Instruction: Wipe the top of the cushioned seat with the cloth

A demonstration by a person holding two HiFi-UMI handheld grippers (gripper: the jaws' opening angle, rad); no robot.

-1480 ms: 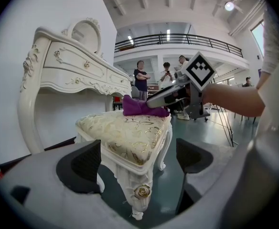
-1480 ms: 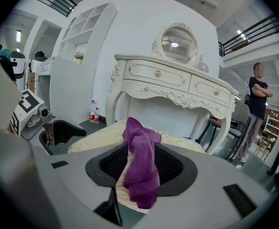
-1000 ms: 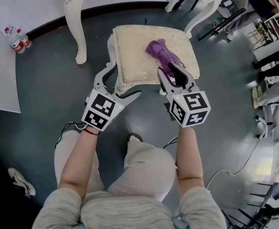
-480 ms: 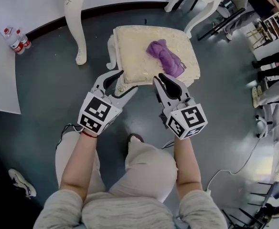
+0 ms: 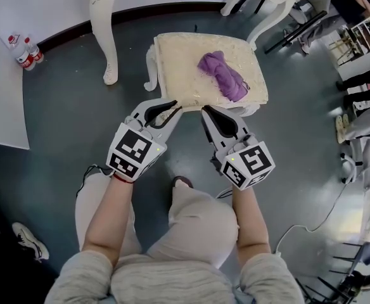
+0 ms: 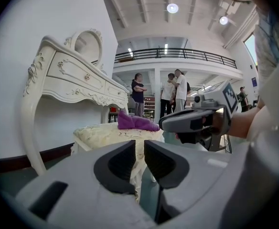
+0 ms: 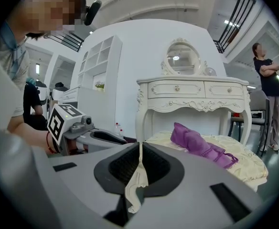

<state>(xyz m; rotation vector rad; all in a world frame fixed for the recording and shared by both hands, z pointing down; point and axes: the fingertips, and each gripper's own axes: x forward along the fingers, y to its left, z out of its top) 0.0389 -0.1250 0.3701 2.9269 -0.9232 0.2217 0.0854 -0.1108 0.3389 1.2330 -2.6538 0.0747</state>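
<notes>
The cream cushioned seat (image 5: 185, 68) of a carved stool stands in front of me. A crumpled purple cloth (image 5: 223, 75) lies loose on its right half. Both grippers hover just off the seat's near edge, side by side and clear of the cloth. The left gripper (image 5: 174, 109) has just been closing and is shut, with only a thin slit and nothing in it. The right gripper (image 5: 205, 111) has also just closed. In the right gripper view its jaws (image 7: 140, 149) meet, and the stool's cream frame shows through the slit. The cloth (image 7: 199, 144) lies beyond to the right.
A white dressing table's leg (image 5: 106, 37) stands left of the stool, with more legs behind. Two bottles (image 5: 23, 52) sit by a white platform (image 5: 1, 94) at far left. People (image 5: 369, 81), racks and a floor cable (image 5: 312, 227) are on the right. My knees (image 5: 191, 214) are below the grippers.
Both grippers drew back from the seat toward me and their jaws closed. The right gripper left the cloth, which stays on the seat.
</notes>
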